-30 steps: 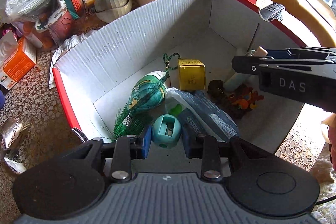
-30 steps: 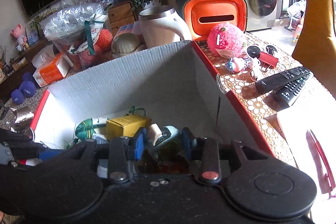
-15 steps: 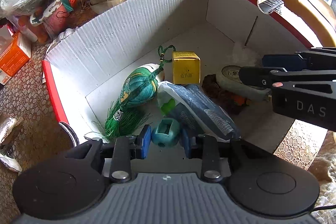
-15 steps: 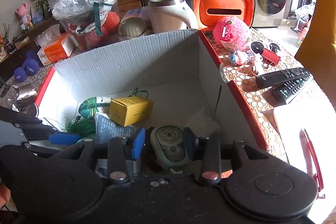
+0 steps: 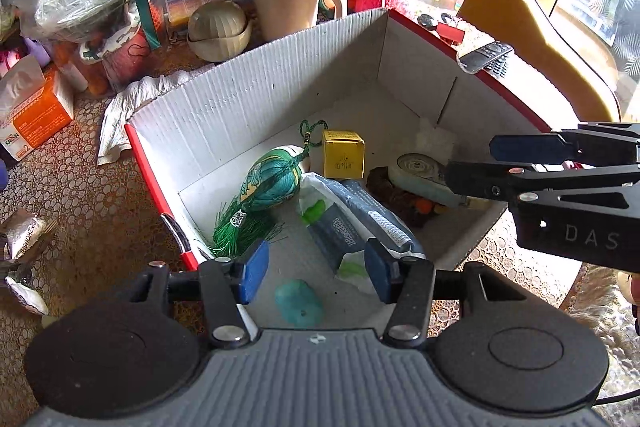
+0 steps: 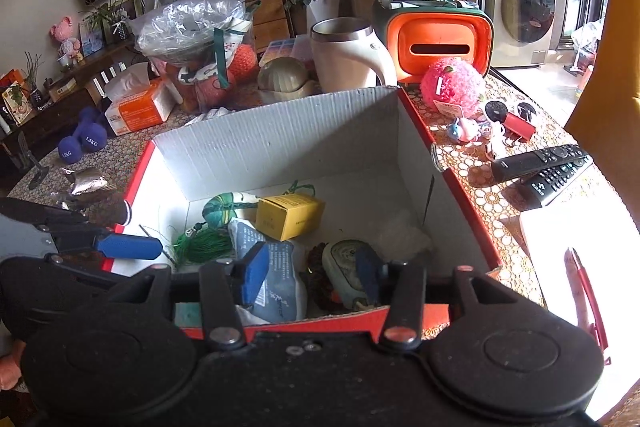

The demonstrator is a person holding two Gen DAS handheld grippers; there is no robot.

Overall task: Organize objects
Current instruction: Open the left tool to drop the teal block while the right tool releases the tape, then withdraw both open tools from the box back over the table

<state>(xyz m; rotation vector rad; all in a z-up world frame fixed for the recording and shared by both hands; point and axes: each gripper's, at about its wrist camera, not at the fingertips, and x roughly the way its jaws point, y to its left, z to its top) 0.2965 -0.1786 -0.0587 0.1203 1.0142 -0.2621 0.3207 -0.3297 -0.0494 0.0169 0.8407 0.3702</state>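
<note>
Since the earlier frame both grippers had risen from the white corrugated cardboard box [image 5: 256, 99], the left gripper [image 5: 316, 269] just opening off the small teal sharpener [image 5: 299, 303] and the right gripper [image 6: 310, 273] off the pale round tape measure [image 6: 346, 263], jaws empty and best kept parted while lifting clear.

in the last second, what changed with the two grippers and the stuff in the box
Both let go. The left gripper had the small teal piece between its pads; its jaws have just been opening, and the piece now lies free on the box floor. The right gripper released the round tape measure beside the yellow carton, jaws likewise opening. Both have pulled back upward. The green tassel ornament and grey packet stayed put.
</note>
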